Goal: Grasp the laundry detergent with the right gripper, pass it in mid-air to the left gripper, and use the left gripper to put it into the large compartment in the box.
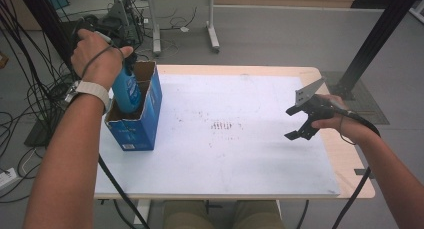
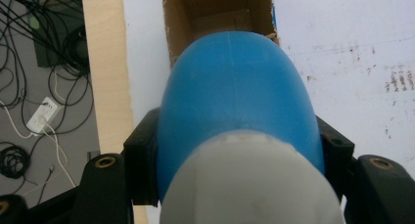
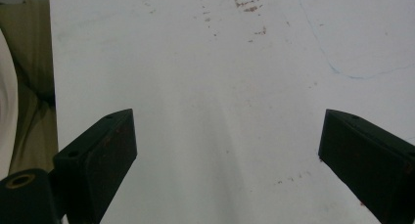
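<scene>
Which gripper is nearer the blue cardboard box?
Left. The left gripper holds the blue bottle right over the box; the right gripper hangs open far across the table.

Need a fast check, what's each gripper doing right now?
Left gripper: closed on the blue bottle, over the box.
Right gripper: open, holding nothing.

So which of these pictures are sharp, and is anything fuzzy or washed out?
High view: evenly lit, fairly sharp, soft shadow beside the box. Left gripper view: the blue bottle and its pale cap sit too close, so they blur. Right gripper view: the white tabletop looks slightly washed out, the black jaws soft-edged.
</scene>
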Available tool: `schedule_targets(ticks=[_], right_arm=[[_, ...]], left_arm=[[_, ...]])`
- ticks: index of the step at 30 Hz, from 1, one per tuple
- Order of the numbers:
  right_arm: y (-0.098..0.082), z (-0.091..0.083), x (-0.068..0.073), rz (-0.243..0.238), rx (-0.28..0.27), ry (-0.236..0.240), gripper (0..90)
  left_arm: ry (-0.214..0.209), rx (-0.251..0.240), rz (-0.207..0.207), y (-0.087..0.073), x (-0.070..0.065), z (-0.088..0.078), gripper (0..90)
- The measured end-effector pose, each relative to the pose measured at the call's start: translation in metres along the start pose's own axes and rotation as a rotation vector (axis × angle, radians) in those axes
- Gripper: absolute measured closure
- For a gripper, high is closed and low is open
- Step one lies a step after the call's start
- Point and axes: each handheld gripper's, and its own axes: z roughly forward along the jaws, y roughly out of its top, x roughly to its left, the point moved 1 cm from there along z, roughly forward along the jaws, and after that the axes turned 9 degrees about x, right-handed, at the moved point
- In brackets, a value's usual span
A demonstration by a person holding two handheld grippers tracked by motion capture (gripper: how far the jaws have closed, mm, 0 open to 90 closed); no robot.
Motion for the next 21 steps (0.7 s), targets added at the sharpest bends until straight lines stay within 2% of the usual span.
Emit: schedule_targets(ticks=[8,21], right_arm=[[-0.001,0.001,0.0,0.002,0.004,0.0,7.4],[-0.005,0.001,0.002,0.012,0.007,0.0,7.4]], left_arm=[[-0.001,0.011,0.01,-0.002,0.0,0.018,37.4],[-0.011,0.015,0.004,-0.005,-0.002,0.048,37.4]])
